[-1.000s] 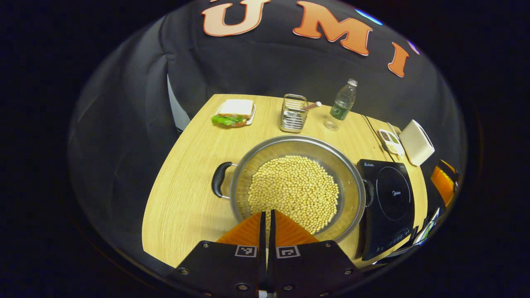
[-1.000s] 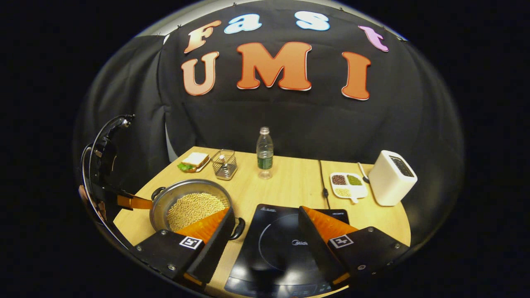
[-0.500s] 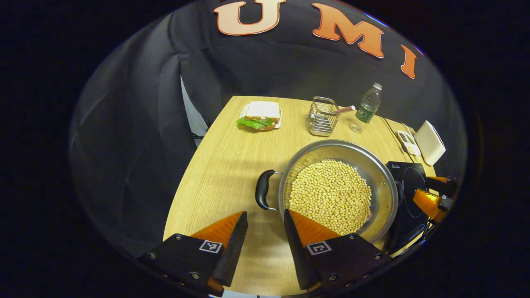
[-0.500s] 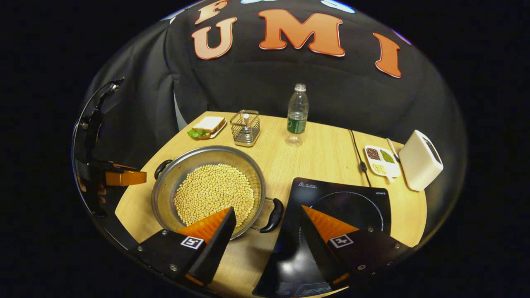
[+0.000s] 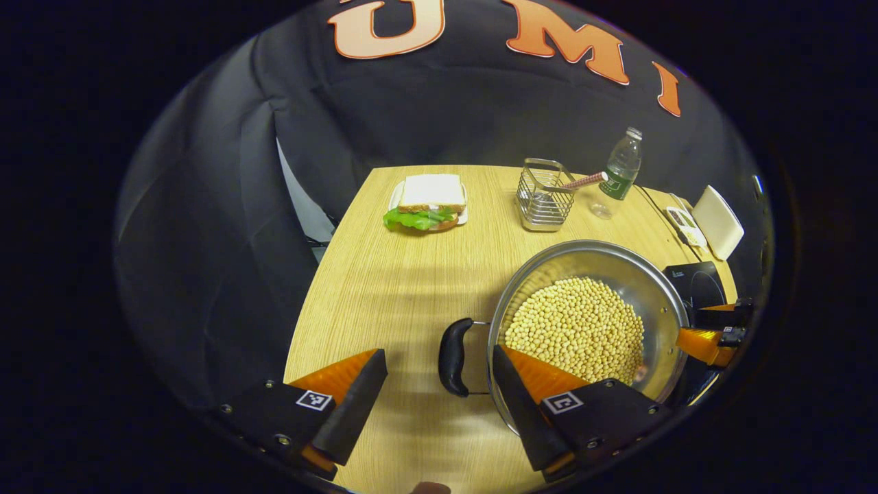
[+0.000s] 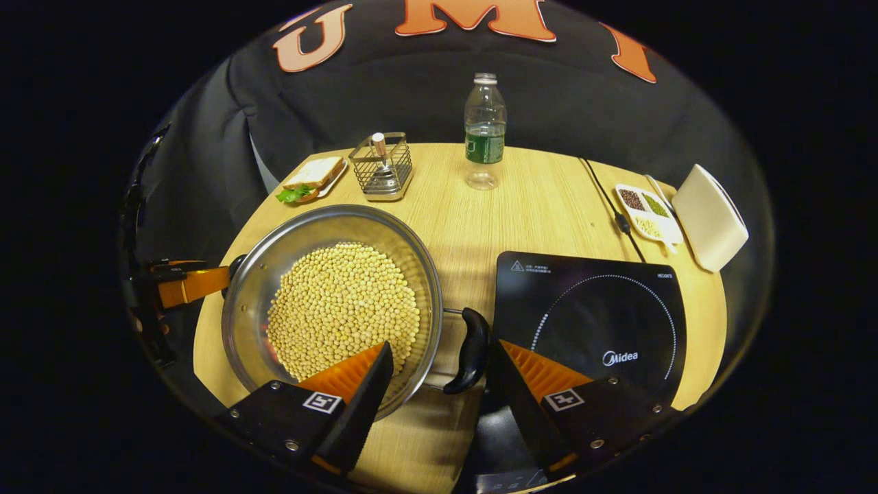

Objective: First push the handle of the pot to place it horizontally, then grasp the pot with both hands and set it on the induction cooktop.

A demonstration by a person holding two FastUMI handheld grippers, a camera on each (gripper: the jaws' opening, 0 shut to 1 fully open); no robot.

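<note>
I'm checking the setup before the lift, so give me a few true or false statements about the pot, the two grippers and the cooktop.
1. The pot sits on the induction cooktop. False: it rests on the table beside it.
2. The left gripper is open around a pot handle. True.
3. The right gripper is shut on the other handle. False: open, not pressing it.
4. The pot is empty. False: it holds yellow beans.
5. A bottle stands upright. True.

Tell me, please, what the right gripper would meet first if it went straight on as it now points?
Most likely the pot's near handle: it sits between the open fingers of the right gripper, just ahead. Depth is hard to judge.
</note>
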